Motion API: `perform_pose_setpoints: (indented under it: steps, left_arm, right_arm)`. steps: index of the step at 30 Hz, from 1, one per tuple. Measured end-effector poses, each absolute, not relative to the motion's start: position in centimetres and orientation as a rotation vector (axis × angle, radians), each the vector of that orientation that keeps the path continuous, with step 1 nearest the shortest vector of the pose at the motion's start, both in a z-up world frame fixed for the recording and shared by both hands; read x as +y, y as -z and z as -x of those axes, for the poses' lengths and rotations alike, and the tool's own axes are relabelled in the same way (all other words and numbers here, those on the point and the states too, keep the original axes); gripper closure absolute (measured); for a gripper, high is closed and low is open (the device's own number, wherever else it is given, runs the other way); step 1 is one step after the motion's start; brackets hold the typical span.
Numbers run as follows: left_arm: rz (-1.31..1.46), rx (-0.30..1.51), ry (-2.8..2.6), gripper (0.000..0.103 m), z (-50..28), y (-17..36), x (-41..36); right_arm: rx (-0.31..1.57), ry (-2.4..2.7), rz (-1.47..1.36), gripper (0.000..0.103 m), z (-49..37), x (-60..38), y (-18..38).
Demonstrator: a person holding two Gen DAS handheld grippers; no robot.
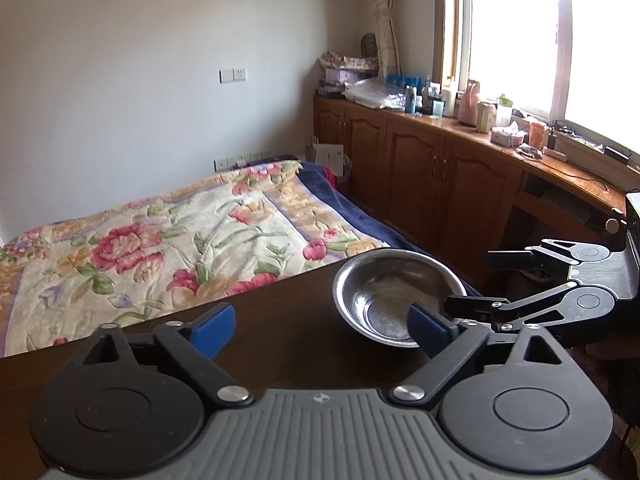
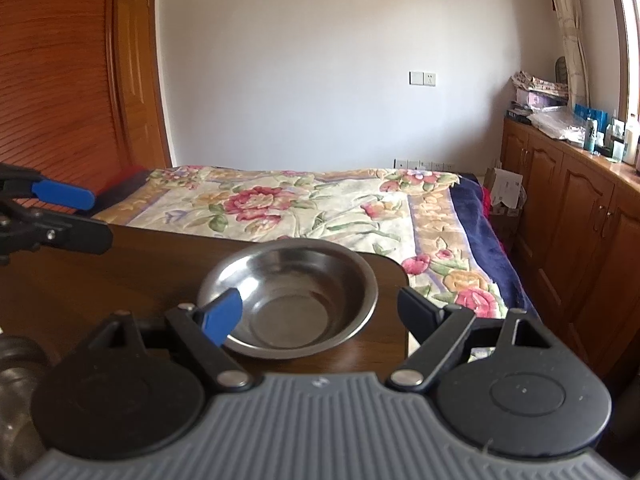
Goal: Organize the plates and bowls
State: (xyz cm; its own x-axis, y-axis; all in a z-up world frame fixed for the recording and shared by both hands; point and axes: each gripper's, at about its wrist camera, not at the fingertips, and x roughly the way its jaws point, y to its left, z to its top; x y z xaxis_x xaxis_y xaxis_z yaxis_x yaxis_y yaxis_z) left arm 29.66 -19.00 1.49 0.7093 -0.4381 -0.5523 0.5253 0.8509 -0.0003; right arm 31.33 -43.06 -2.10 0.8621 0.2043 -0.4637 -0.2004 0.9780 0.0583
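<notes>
A bed (image 2: 304, 208) with a cream bedspread of pink flowers and a dark blue border fills the far side of the room, and a run of wooden cabinets (image 1: 432, 168) stands along the right wall beneath a bright window. Nearer, a dark brown wooden table (image 2: 140, 264) meets the foot of the bed.

On the table's far right corner sits a stainless steel bowl (image 2: 290, 300): round, shallow, with a broad flared rim, a flat circular bottom and a dull, faintly scuffed shine. It stands upright and holds nothing.

The right gripper (image 2: 320, 316) hangs just on the near side of the bowl with its jaws spread wide, the blue-padded left finger over the bowl's near-left rim and the other finger off to the bowl's right; whether the pad touches the rim cannot be told. The left gripper (image 1: 320, 324) is over the table left of the bowl, its jaws likewise wide apart and holding nothing.
</notes>
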Motion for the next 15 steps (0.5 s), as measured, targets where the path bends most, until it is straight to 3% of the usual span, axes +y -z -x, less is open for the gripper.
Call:
perform_pose_setpoints:
  steps: [3,15]
  left_arm:
    - [-0.180,0.594,0.540,0.000,-30.7,-1.0,-19.8]
    - [-0.221,0.661,0.551,0.017,-33.6,1.0,-22.2]
  right_arm:
    - [0.510,-0.207,-0.019,0.019,-31.9,-43.5,2.6]
    - [0.533,-0.252,-0.087,0.029,-33.0,-44.7,3.3]
